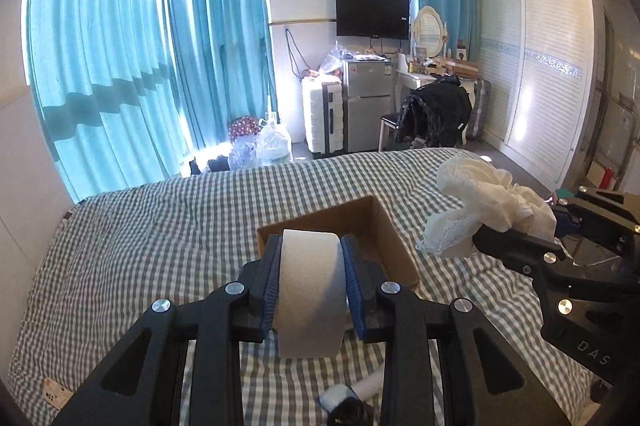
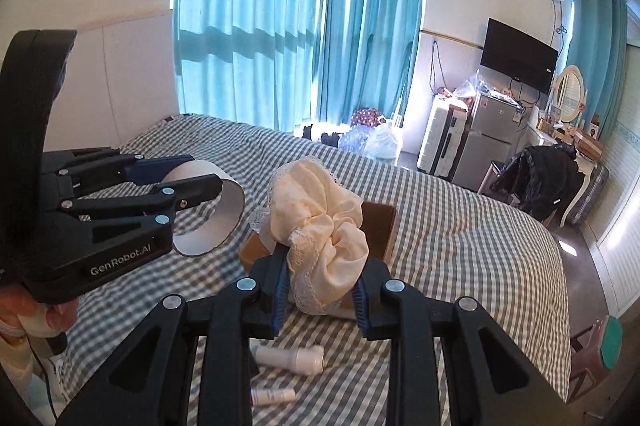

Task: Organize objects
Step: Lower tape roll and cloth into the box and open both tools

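Observation:
My left gripper (image 1: 310, 266) is shut on a wide cardboard ring (image 1: 310, 290), held above the near edge of an open brown cardboard box (image 1: 384, 226) on the checked bed. The ring also shows in the right wrist view (image 2: 224, 202), left of the box (image 2: 378, 226). My right gripper (image 2: 320, 286) is shut on a cream lace scrunchie (image 2: 320, 226), held above the box. In the left wrist view the scrunchie (image 1: 480, 202) hangs to the right of the box.
The bed has a grey-white checked sheet (image 1: 160, 246). A white tube (image 2: 292, 356) and a smaller white tube (image 2: 274, 395) lie on it near me. A small white-blue item (image 1: 340, 396) lies under my left gripper. Curtains, fridge and chair stand beyond the bed.

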A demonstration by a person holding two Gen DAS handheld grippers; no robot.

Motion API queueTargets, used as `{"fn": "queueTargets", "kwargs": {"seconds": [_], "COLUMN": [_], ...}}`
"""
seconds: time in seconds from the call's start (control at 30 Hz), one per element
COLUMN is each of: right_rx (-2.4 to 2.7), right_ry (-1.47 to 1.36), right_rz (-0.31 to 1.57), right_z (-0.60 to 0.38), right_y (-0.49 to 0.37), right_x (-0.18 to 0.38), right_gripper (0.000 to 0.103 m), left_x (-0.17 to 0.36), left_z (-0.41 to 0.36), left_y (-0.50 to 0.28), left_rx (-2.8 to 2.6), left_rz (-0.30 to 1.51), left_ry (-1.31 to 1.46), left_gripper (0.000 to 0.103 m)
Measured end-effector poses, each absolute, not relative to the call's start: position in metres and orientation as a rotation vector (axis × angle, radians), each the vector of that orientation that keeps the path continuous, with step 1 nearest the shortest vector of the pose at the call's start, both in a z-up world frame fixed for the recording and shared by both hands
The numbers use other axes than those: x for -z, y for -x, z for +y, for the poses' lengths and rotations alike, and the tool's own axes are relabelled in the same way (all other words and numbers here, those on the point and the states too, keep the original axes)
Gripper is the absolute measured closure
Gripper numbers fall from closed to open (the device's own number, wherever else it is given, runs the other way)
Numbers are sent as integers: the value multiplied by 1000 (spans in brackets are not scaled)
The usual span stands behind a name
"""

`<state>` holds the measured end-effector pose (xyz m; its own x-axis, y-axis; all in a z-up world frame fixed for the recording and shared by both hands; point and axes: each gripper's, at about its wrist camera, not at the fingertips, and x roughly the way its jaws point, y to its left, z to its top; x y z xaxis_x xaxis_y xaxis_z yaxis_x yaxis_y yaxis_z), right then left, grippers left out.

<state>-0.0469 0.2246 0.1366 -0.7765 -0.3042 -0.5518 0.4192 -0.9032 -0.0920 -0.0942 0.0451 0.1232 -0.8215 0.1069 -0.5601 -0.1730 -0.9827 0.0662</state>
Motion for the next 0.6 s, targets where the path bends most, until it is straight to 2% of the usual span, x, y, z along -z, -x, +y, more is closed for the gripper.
{"fn": "queueTargets", "kwargs": {"seconds": [0.3,0.6], "right_rx": [2671,2648], "right_ry": [-794,-952], "right_rz": [299,321], "right_z": [215,202], "right_y": [139,220], "right_x": [-129,-65], "right_gripper": [77,77], "left_x": [-112,-54], "left_z": [45,39], "left_y": [175,252], "left_rx": [-2844,-2819], "left_rz": [109,83], "left_ry": [895,1051], "left_gripper": [73,73]}}
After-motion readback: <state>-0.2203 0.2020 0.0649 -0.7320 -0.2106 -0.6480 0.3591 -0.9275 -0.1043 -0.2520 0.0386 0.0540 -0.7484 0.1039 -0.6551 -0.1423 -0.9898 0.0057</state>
